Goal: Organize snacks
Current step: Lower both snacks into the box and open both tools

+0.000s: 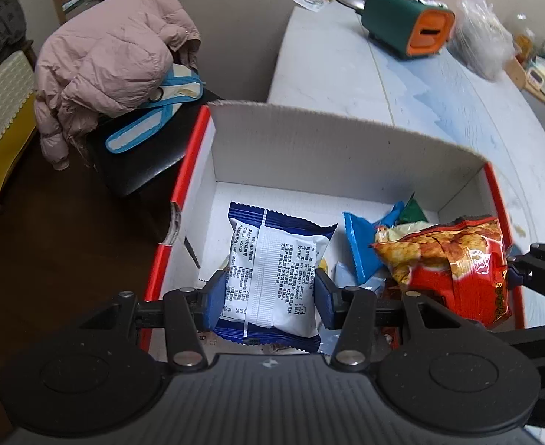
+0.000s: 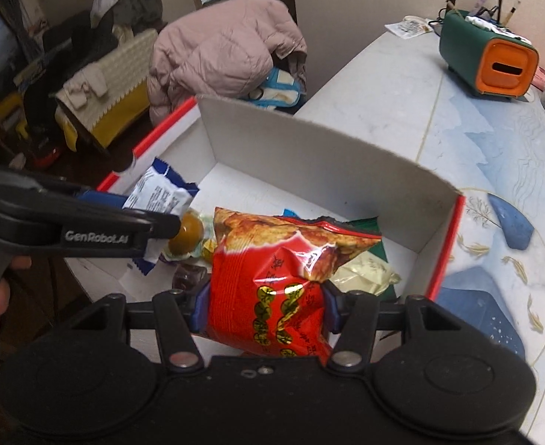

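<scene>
A: The left hand-held gripper [image 1: 268, 296] grips a blue-and-white snack packet [image 1: 272, 274] above the left half of the red-edged cardboard box [image 1: 309, 141]; its long axis runs along the fingers.

B: The right hand-held gripper [image 2: 265, 309] clamps a red chip bag [image 2: 272, 278] over the right half, both angled downward. The loose snacks underneath are mostly hidden.

text: "GenRobot.AI" | on: left claw [image 2: 168, 218] arm | packet print: unreadable
</scene>
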{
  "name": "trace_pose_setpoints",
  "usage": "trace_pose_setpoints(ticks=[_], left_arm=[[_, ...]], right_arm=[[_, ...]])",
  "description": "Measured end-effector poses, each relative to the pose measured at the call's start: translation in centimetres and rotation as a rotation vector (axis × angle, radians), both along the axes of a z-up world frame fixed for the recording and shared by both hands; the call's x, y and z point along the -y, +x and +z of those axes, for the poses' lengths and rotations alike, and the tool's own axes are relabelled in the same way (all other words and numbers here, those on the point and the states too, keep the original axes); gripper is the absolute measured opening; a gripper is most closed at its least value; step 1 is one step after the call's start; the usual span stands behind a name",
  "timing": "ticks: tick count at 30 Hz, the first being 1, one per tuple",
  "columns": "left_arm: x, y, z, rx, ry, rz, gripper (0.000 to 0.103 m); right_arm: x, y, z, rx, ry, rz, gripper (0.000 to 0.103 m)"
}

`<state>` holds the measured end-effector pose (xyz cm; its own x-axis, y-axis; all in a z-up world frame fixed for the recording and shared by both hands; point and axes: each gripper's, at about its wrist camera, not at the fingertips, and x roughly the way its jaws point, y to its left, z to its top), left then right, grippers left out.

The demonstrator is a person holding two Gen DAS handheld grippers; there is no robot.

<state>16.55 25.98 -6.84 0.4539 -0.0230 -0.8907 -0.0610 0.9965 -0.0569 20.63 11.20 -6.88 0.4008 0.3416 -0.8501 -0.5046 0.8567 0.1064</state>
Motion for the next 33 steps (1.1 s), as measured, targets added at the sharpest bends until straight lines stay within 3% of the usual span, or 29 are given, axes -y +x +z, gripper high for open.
trace_pose_setpoints(ticks=[9,17,33], left_arm=[[0.5,0.4,-1.7,-0.025,0.019,-0.039,0.049],[0.9,0.4,-2.6,-0.042,0.024,-0.057,0.049],[0.8,-2.5,0.5,0.066,-0.015,-0.046,0.061]], right_arm=[[-1.0,-0.2,-1.5,0.011,-0.078,0.005,0.055],[-1.0,-0.3,-1.9,0.024,-0.088,0.002,0.057],[0.9,-1.5,-0.1,0.048,-0.018,-0.028,0.061]])
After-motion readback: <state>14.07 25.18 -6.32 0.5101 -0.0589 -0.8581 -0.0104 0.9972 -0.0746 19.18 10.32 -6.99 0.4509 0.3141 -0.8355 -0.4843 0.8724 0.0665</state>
